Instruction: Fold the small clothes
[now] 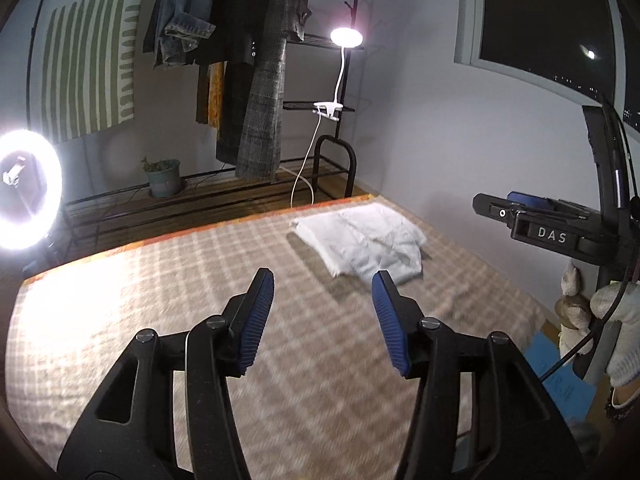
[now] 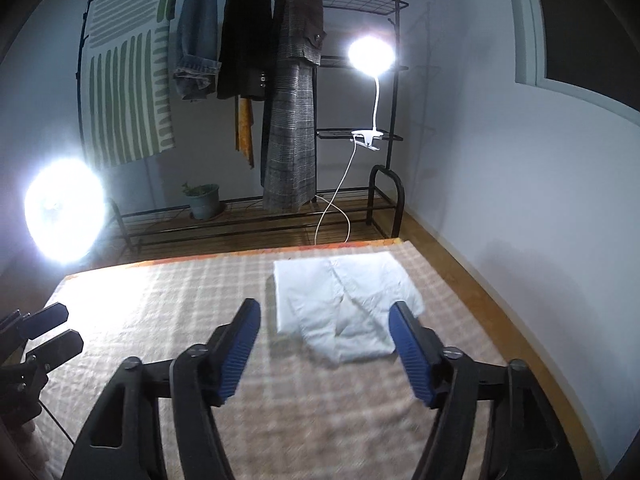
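A white folded garment (image 1: 362, 240) lies on the checked beige blanket (image 1: 160, 312) near its far right corner; it also shows in the right wrist view (image 2: 344, 304). My left gripper (image 1: 322, 280) is open and empty, held above the blanket short of the garment. My right gripper (image 2: 324, 312) is open and empty, above the blanket, with the garment's near edge between its fingertips in the image. The right gripper also shows at the right of the left wrist view (image 1: 520, 216), and the left gripper at the left edge of the right wrist view (image 2: 52, 332).
A black clothes rack (image 2: 360, 60) with hanging coats stands past the blanket's far edge, with a clip lamp (image 2: 370, 56), a potted plant (image 2: 204, 200) and a ring light (image 2: 64, 216). A wall (image 2: 520, 200) runs along the right. Soft toys (image 1: 576, 312) sit at the right.
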`<state>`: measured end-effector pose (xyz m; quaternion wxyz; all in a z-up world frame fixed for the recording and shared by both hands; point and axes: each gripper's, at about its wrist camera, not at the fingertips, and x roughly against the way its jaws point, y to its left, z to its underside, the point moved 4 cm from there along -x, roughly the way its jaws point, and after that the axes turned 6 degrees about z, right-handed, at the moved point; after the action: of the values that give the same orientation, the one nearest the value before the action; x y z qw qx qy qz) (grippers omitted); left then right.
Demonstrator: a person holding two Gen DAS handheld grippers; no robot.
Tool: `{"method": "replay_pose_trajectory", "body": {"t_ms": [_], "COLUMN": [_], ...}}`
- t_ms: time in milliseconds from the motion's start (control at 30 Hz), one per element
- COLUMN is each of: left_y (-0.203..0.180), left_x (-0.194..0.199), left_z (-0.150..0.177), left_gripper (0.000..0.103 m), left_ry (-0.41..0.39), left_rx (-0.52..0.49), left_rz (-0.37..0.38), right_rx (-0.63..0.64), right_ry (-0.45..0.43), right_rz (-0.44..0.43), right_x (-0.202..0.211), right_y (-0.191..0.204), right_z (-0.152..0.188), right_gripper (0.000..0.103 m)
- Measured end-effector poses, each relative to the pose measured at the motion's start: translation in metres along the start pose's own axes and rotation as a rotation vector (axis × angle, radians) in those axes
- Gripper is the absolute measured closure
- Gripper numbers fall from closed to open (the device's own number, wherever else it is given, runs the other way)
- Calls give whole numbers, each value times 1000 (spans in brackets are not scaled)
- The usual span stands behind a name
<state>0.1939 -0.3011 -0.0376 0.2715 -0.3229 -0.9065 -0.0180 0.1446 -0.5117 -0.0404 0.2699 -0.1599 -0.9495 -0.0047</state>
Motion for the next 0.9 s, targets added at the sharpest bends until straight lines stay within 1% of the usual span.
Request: {"method": "replay_pose_trajectory", "body": {"t_ms": [33,67,100,167,233,267,300,367,400,467,567,667,733,900], "left_y": [2,4,6,10,13,14,14,14,13,13,12,11,12,18], "left_x": [4,7,11,17,20,21,22,25,27,31,36,40,42,45], "left_z": [6,12,18,29,37,40,41,46,48,50,53,56,57,57], "left_gripper": [44,39,37,36,31,28,26,22,18,14,4,3,1,0], "left_ry": [5,8,8,6,12,15,14,9,7,-3,-8,-12,-7,7], "left_rx": [-1,-3,-6,-11,-13,-17,-21,-39,-56,-80,-103,-124,-126,-97], "left_rz": [-4,-8,-15,-28,-30,-29,-31,-49,-60,-73,-96,-109,-119,-125], "right_rx": [1,0,-4,-10,-10,-8,-2,7,5,-10,-28,-39,-41,-45], "right_ry": [-1,-2,-3,-8,-17,-29,-47,-61,-59,-43,-28,-45,-53,-50], "right_rz": [3,5,7,12,32,45,61,84,83,64,56,76,81,76], "right_x": [5,10,15,23,28,31,33,33,33,31,29,32,32,31], "right_y": [4,9,12,19,25,26,28,29,29,28,24,21,20,22], "right_z": [6,13,18,27,33,35,38,41,44,48,52,52,52,52], "right_gripper": [28,24,18,12,9,3,0,0,0,0,0,0,0,0]}}
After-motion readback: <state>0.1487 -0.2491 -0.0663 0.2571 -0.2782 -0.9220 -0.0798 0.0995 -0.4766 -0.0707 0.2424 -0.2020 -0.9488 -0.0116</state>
